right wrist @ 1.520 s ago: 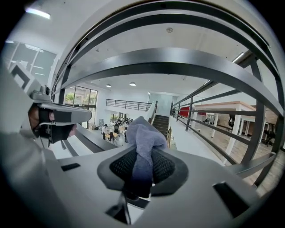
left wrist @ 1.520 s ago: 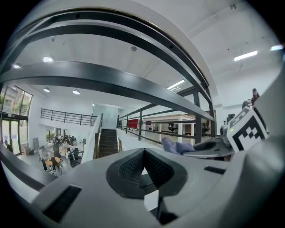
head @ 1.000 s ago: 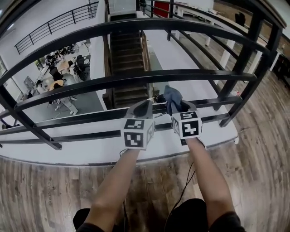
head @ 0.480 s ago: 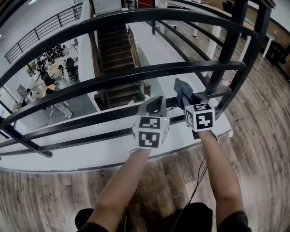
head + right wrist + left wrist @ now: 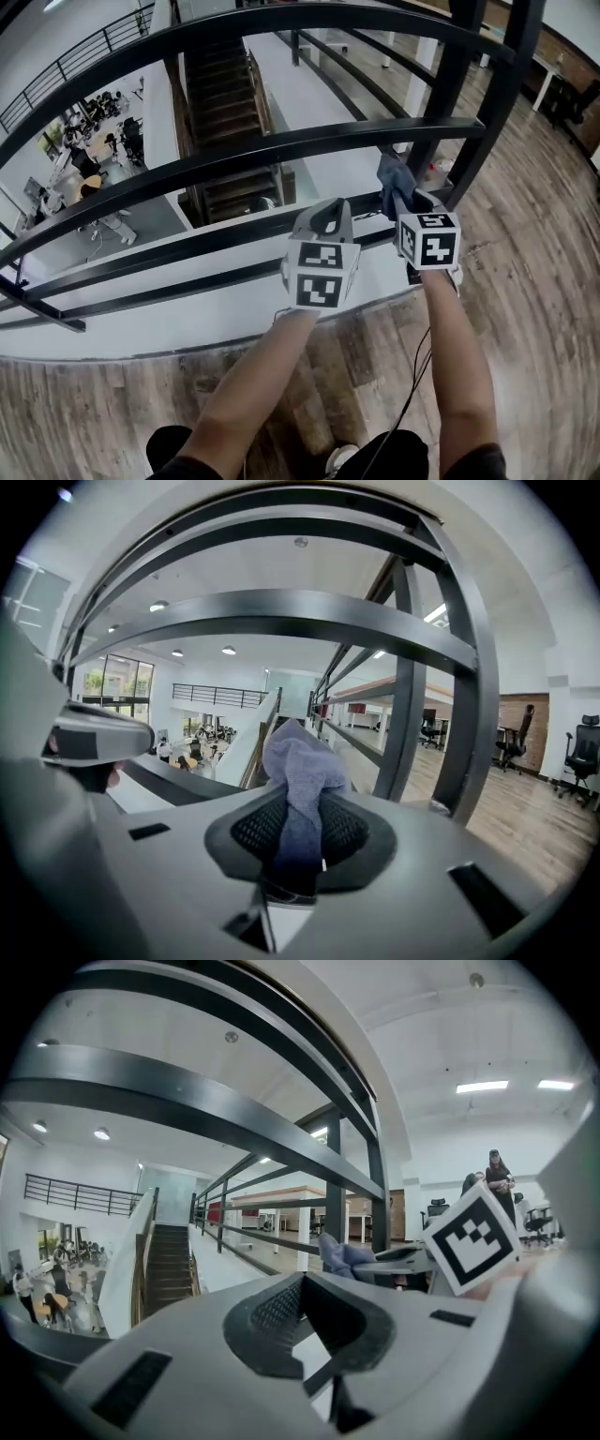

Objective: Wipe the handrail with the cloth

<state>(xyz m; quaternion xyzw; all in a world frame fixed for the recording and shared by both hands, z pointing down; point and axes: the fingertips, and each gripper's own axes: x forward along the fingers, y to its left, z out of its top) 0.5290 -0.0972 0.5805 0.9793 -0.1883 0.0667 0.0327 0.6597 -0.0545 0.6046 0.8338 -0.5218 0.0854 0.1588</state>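
Note:
The black handrail [image 5: 281,145] runs across the head view as several horizontal bars joined to an upright post [image 5: 441,112]. My right gripper [image 5: 405,202] is shut on a blue-grey cloth [image 5: 395,176], which sticks up beside a lower bar [image 5: 187,246] close to the post. In the right gripper view the cloth [image 5: 298,771] bulges out of the closed right gripper [image 5: 295,850]. My left gripper [image 5: 325,217] sits just left of it at the same bar, shut and holding nothing. The left gripper view shows the left gripper [image 5: 305,1288] with jaws closed, and the cloth [image 5: 342,1255] and the marker cube [image 5: 472,1238] to its right.
Beyond the railing a staircase [image 5: 220,103] drops to a lower office floor with people at desks [image 5: 84,169]. A white ledge [image 5: 187,309] runs under the bars. I stand on wood flooring [image 5: 525,281]. A cable [image 5: 412,375] hangs by my right arm. Office chairs [image 5: 581,752] stand far right.
Both grippers have moved right along the railing, and the cloth is now close to the upright post. The right gripper has kept hold of the cloth throughout.

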